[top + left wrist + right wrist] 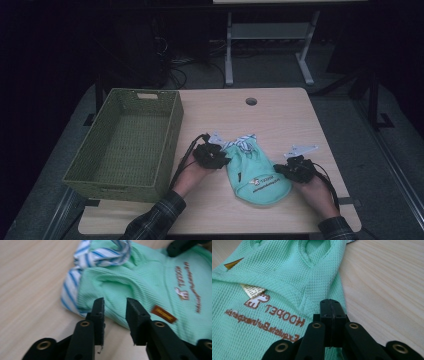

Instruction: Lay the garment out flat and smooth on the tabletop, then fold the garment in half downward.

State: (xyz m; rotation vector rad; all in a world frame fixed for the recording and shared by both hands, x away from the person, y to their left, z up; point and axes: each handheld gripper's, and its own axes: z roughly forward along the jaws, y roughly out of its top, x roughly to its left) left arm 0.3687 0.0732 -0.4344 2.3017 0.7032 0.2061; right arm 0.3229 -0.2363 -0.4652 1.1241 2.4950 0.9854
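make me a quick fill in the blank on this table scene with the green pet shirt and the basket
1. The mint green pet shirt lies on the table between the two ____.
2. The woven basket stands to the ____ of the shirt in the high view.
3. The right gripper has its jaws ____, at the shirt's edge.
4. The shirt's collar is striped white and ____.

Missing words: grippers; left; shut; blue

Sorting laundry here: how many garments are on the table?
1: a green shirt with a striped collar, lying between the two grippers, right of the basket. More could be hidden under it.
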